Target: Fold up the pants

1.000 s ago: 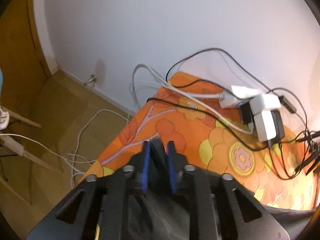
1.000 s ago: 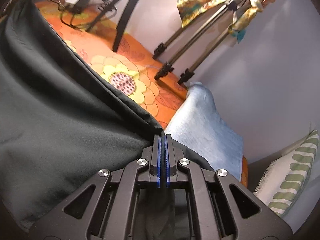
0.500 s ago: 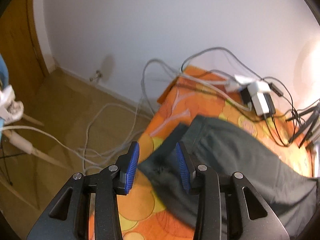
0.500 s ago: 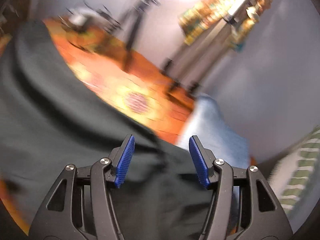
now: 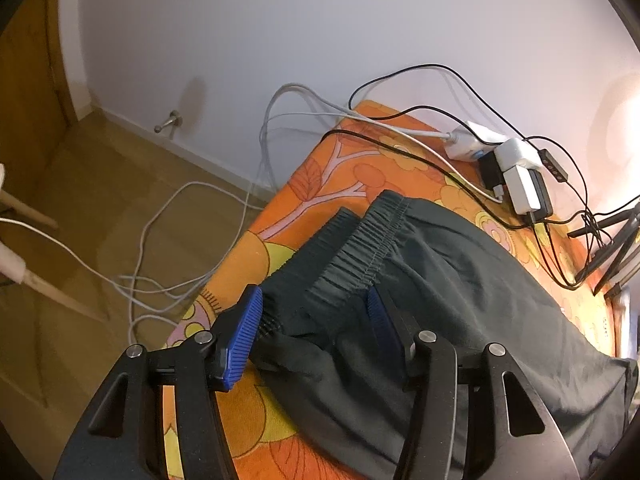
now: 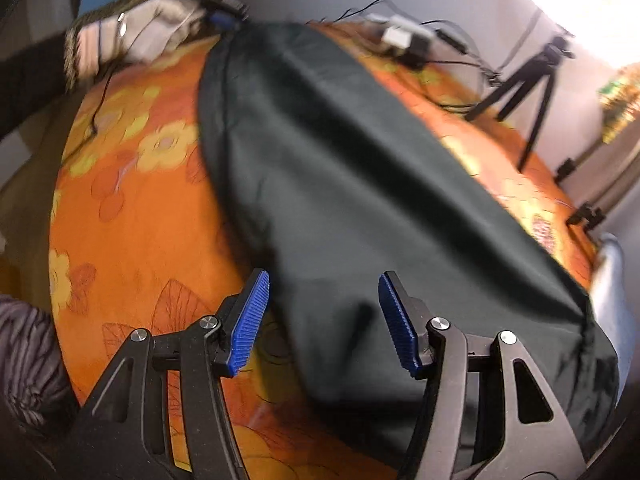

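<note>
Dark pants (image 5: 460, 280) lie lengthwise on the orange floral bed (image 5: 340, 168). Left hand-held gripper (image 5: 314, 320), jaws apart and empty, sits at the waistband; right hand-held gripper (image 6: 320, 316), likewise spread, straddles the opposite end.

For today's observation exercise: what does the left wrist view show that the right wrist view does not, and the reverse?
Only the left wrist view shows the pants' gathered waistband, the wooden floor and the white cables lying on it. Only the right wrist view shows a gloved hand, a tripod and a light blue cloth. Both show the dark pants on the orange floral cover, the chargers, and an open tool: left, right.
</note>
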`<state>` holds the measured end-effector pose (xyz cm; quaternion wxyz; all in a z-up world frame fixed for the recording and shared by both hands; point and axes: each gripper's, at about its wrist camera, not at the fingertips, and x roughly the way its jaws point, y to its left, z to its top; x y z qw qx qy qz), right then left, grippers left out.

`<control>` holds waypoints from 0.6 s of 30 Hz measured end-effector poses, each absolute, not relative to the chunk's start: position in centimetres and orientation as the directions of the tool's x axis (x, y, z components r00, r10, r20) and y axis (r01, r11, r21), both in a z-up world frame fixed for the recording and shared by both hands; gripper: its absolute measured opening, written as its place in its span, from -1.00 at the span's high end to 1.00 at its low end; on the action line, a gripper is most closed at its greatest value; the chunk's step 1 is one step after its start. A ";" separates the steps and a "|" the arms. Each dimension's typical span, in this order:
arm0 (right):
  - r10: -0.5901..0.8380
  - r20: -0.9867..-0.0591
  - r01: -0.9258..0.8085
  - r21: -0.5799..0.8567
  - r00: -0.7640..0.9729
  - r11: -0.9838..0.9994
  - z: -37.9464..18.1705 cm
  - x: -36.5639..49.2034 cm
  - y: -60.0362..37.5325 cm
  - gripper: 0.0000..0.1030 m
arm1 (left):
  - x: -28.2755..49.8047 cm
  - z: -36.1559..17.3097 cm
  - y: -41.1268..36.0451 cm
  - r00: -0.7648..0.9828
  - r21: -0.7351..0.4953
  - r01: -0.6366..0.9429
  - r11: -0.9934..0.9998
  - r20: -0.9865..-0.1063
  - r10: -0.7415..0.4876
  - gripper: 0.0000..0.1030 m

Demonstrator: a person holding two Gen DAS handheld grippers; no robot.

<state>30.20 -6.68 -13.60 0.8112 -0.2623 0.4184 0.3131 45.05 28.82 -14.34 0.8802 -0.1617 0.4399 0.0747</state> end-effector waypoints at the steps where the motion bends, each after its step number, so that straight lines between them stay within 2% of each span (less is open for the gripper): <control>1: 0.284 -0.846 -0.729 -0.165 0.451 0.664 -13.8 30.2 -6.6 -0.16 | 45.1 -14.4 28.8 0.603 -0.217 -0.275 0.937 -0.798 -0.008 -0.05; 3: 0.285 -0.852 -0.734 -0.157 0.439 0.661 -14.1 30.4 -6.6 -0.16 | 45.4 -14.6 28.8 0.602 -0.213 -0.279 0.936 -0.798 -0.002 -0.01; 4: 0.287 -0.855 -0.736 -0.150 0.432 0.660 -14.1 30.4 -6.6 -0.15 | 45.6 -14.6 28.7 0.604 -0.209 -0.277 0.938 -0.797 0.000 0.08; 5: 0.290 -0.856 -0.736 -0.145 0.429 0.661 -14.1 30.6 -6.8 -0.02 | 45.7 -14.7 28.6 0.605 -0.210 -0.270 0.940 -0.796 -0.004 0.39; 6: 0.294 -0.858 -0.738 -0.135 0.421 0.662 -14.0 30.9 -6.9 0.08 | 45.7 -14.7 28.4 0.607 -0.206 -0.260 0.943 -0.795 -0.006 0.54; 8: 0.305 -0.864 -0.736 -0.106 0.401 0.668 -13.7 31.1 -7.2 0.62 | 45.7 -14.7 27.9 0.612 -0.173 -0.251 0.952 -0.791 0.018 0.59; 10: 0.314 -0.863 -0.735 -0.092 0.395 0.672 -13.5 31.2 -7.5 0.78 | 45.7 -14.7 27.8 0.614 -0.171 -0.250 0.953 -0.789 0.020 0.62; 13: 0.329 -0.857 -0.735 -0.081 0.396 0.674 -13.0 31.2 -7.5 0.86 | 45.5 -14.3 28.2 0.620 -0.193 -0.251 0.949 -0.784 0.005 0.68; 15: 0.347 -0.850 -0.739 -0.072 0.397 0.670 -12.3 30.9 -7.6 0.88 | 45.1 -13.7 28.6 0.628 -0.202 -0.251 0.947 -0.778 0.001 0.80; 18: 0.370 -0.843 -0.741 -0.049 0.390 0.670 -11.4 30.8 -7.7 0.89 | 44.6 -12.6 28.8 0.634 -0.191 -0.239 0.952 -0.774 0.004 0.82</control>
